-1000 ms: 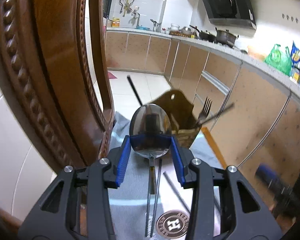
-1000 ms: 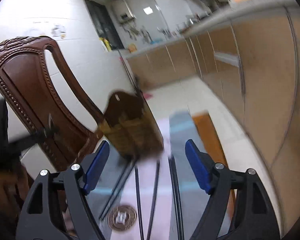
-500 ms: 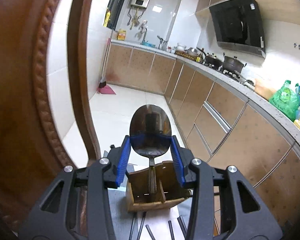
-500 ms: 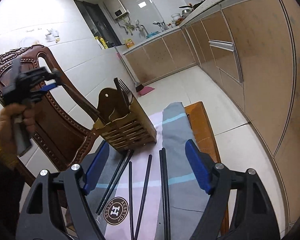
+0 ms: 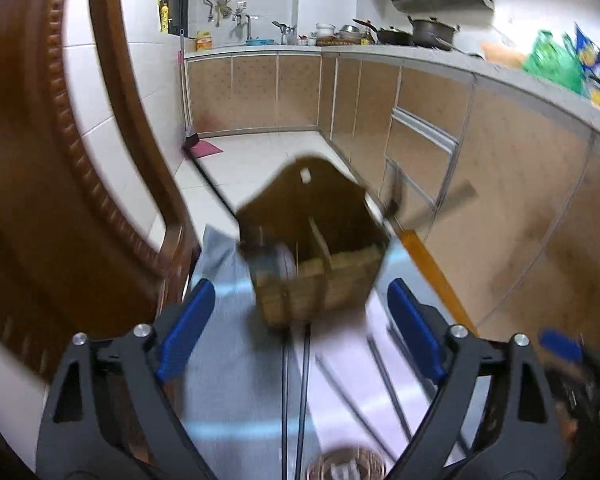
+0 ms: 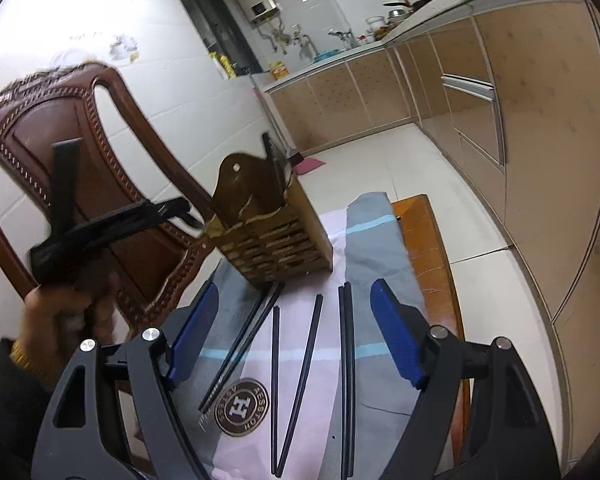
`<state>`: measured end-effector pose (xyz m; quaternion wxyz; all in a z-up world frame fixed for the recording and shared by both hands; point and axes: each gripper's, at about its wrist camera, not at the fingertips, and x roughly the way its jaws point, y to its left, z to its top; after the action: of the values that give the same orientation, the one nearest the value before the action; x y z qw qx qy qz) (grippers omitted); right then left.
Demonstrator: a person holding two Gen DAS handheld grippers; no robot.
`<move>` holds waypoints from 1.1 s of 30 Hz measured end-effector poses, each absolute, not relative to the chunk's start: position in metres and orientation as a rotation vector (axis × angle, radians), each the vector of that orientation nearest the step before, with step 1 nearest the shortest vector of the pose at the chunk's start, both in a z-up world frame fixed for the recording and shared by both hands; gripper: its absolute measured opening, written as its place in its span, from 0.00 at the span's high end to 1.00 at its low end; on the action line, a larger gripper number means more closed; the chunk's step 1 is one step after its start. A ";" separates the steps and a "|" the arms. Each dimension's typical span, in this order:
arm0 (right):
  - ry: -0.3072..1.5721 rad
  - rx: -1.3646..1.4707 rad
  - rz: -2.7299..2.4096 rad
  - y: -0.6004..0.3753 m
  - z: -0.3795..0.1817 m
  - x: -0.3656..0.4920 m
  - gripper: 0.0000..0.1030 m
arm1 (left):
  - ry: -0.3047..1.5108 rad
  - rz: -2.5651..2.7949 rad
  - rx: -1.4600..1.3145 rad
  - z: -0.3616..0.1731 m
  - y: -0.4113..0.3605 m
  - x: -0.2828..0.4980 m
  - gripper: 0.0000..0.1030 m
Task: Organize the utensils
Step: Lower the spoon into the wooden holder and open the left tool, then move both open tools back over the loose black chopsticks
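Both the left claw (image 5: 296,326) and right claw (image 6: 294,334) gape empty; the blurred holder (image 5: 314,248) perhaps hides a spoon.

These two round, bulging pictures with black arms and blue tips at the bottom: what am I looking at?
No robot here: a person holds a two-finger tool in each hand, each carrying a wide-angle camera looking along its fingers. One picture is from the left tool, the other from the right tool. Both stand open and hold nothing. The right view also shows the person's left hand gripping its tool. On the cloth stands a wooden utensil holder, with black chopsticks lying loose before it. A carved wooden chair stands beside.
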<state>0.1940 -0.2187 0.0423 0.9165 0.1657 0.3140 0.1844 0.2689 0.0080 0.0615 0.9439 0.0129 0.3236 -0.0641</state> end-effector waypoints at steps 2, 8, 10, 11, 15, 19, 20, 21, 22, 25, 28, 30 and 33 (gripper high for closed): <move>0.668 0.318 0.384 -0.214 0.040 0.193 0.26 | 0.675 -0.148 0.044 0.051 0.003 0.237 0.11; 0.718 0.259 0.394 -0.203 0.033 0.187 0.25 | 0.745 -0.134 0.068 0.016 -0.006 0.191 0.10; 0.730 0.234 0.395 -0.200 0.032 0.185 0.26 | 0.772 -0.127 0.070 0.007 -0.005 0.187 0.10; 0.736 0.221 0.393 -0.198 0.033 0.183 0.26 | 0.792 -0.125 0.077 0.001 -0.006 0.188 0.10; 0.756 0.174 0.389 -0.193 0.032 0.179 0.26 | 0.806 -0.122 0.085 -0.004 -0.001 0.188 0.10; 0.767 0.135 0.389 -0.187 0.030 0.175 0.26 | 0.814 -0.119 0.070 -0.005 0.004 0.188 0.10; 0.771 0.122 0.387 -0.185 0.029 0.174 0.26 | 0.815 -0.119 0.070 -0.006 0.005 0.189 0.10; 0.771 0.116 0.385 -0.184 0.029 0.174 0.26 | 0.816 -0.119 0.070 -0.006 0.005 0.189 0.10; 0.773 0.109 0.382 -0.184 0.028 0.175 0.26 | 0.816 -0.118 0.069 -0.005 0.006 0.189 0.10; 0.785 0.102 0.369 -0.184 0.024 0.177 0.26 | 0.828 -0.114 0.063 -0.007 0.007 0.191 0.10; 0.793 0.093 0.355 -0.185 0.021 0.179 0.26 | 0.847 -0.106 0.066 -0.011 0.008 0.195 0.10; 0.791 0.084 0.350 -0.185 0.020 0.179 0.26 | 0.852 -0.109 0.067 -0.013 0.007 0.197 0.10; 0.796 0.082 0.350 -0.185 0.020 0.181 0.26 | 0.857 -0.114 0.071 -0.015 0.005 0.199 0.10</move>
<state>0.1812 -0.1846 0.0196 0.9062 0.0399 0.3853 0.1695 0.1993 0.0050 -0.0152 0.9074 0.0342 0.4152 -0.0554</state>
